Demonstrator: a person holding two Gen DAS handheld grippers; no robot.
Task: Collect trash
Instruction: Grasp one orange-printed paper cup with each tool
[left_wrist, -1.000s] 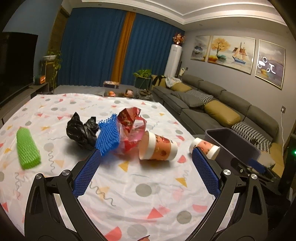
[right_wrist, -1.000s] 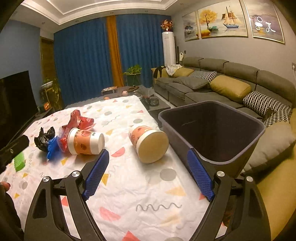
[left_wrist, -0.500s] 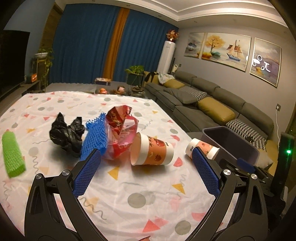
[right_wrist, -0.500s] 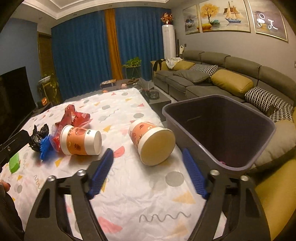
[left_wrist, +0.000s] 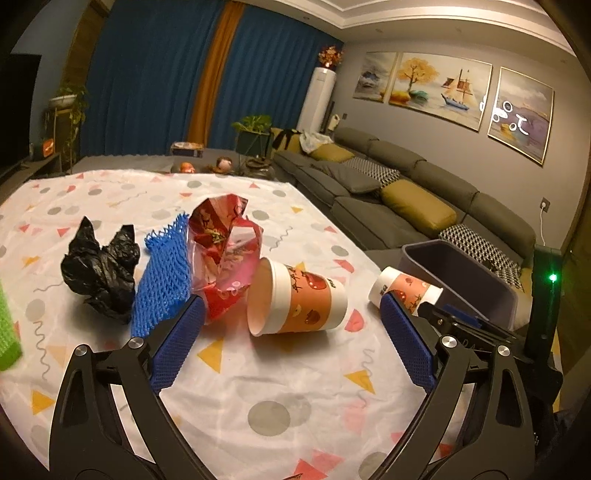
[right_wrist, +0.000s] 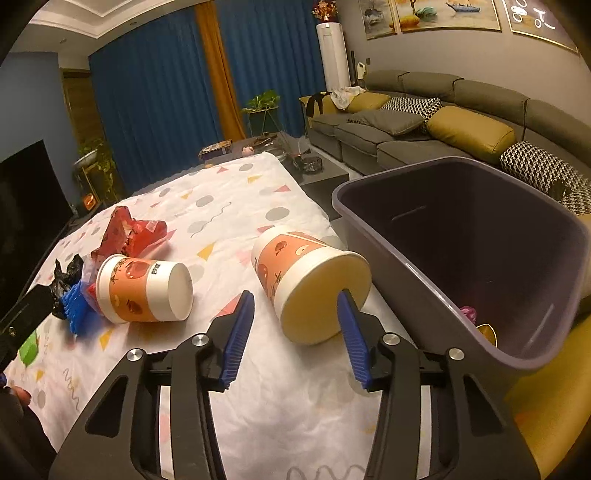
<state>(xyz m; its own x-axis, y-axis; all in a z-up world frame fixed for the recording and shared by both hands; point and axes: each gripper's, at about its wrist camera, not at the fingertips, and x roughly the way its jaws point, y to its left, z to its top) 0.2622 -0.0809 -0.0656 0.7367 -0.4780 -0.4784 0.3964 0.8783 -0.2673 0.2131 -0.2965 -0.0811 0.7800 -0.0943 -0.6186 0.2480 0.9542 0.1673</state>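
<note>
The paper cup (right_wrist: 308, 282) lies on its side on the table (right_wrist: 295, 398), beside the bin (right_wrist: 476, 254). Right gripper (right_wrist: 295, 325) fingers apart, straddling its rim. Likely light, crushable: grip the wall gently.

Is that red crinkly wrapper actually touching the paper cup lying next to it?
Touching. In the left wrist view the red wrapper presses against the open rim of the near paper cup, with no tablecloth visible between them.
</note>
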